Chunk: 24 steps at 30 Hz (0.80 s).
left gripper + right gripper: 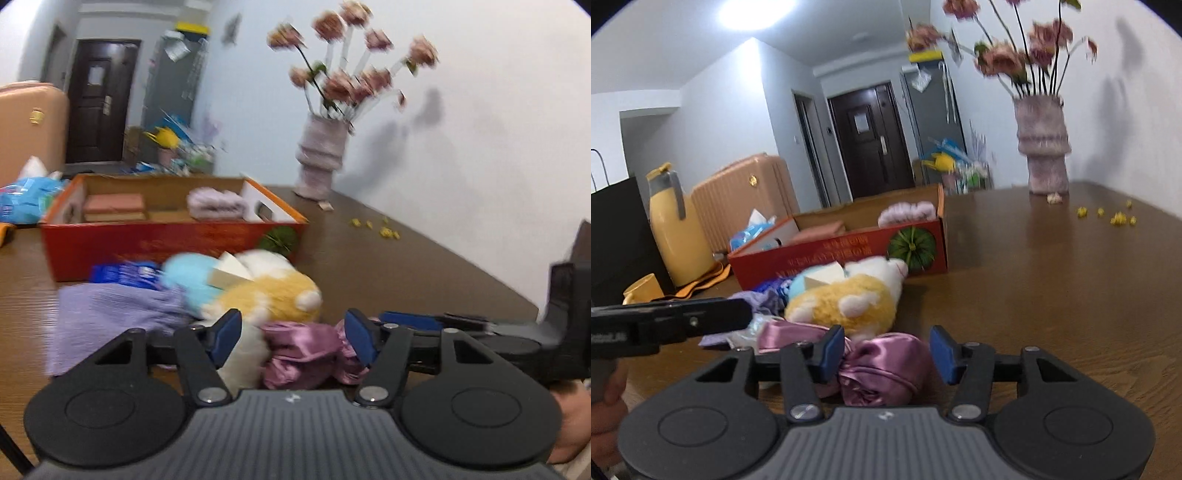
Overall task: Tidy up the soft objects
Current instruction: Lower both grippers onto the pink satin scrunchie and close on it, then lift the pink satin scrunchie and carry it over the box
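Both grippers are converging on one thing: a crumpled pink-mauve satin cloth bundle (882, 369) lying on the brown wooden table (1052, 280), toward its near edge, well short of the red cardboard box (849, 251) with the printed green pumpkin that is standing farther back. Right gripper (886, 352) is sitting closest: the bundle's rounded bulk is lying between its blue pads, the left pad (833, 350) touching or nearly touching the fabric, the right pad standing just clear of it, so the fingers are part-open and not pinching yet. Left gripper (293, 339) is coming at the same cloth from the other flank, also part-open, the satin (306, 350) filling the gap between its pads; whether either pad is pressing I cannot tell through the motion blur. Long axis of the cloth is running across the table, roughly side to side in front of the fingers, with a flatter tail trailing toward the left hand's side. Just beyond it, touching or nearly so, a yellow-and-white plush toy with a pale blue part (846, 295) is lying between cloth and box, beside a lilac ribbed knit cloth (118, 310). My reading: the right hand is the nearer one for the bulk, the left for the tail, and the lift needs to clear the plush on the way to the box.
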{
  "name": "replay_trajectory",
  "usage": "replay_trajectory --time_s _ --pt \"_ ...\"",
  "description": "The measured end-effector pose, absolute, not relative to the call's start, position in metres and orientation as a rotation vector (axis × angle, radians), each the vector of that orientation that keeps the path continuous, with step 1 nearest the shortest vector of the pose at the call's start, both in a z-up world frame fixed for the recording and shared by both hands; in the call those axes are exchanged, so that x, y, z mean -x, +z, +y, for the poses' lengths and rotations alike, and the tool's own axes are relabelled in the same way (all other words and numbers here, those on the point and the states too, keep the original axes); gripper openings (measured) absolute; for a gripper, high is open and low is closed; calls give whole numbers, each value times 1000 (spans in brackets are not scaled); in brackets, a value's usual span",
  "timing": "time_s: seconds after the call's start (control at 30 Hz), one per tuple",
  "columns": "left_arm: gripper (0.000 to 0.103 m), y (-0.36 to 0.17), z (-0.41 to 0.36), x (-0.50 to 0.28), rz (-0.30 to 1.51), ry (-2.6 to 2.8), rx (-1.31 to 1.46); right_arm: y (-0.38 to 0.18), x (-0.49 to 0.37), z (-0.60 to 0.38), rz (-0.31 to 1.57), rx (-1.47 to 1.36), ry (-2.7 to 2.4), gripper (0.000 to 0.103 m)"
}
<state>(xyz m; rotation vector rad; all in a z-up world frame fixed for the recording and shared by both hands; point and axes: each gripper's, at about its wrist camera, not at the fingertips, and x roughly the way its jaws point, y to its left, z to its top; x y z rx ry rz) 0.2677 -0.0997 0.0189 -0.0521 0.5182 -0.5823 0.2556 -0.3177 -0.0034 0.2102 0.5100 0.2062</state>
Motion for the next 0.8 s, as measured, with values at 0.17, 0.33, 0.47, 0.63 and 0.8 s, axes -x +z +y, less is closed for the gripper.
replay_trajectory --time_s 0.17,0.33,0.47,0.63,0.8 --pt "26 6 -123 -270 573 -581 -36 -16 -268 -325 573 -276 236 46" --pt "14 2 -120 -260 602 -560 -47 -16 -259 -326 574 -279 275 34" --pt "14 7 -110 -242 613 -577 -9 -11 -244 -323 574 -269 308 28" --pt "48 7 -99 -219 620 -502 -18 -11 -216 -314 555 -228 347 28" --pt "57 3 -92 -210 670 -463 49 -13 -197 -299 521 -154 359 28"
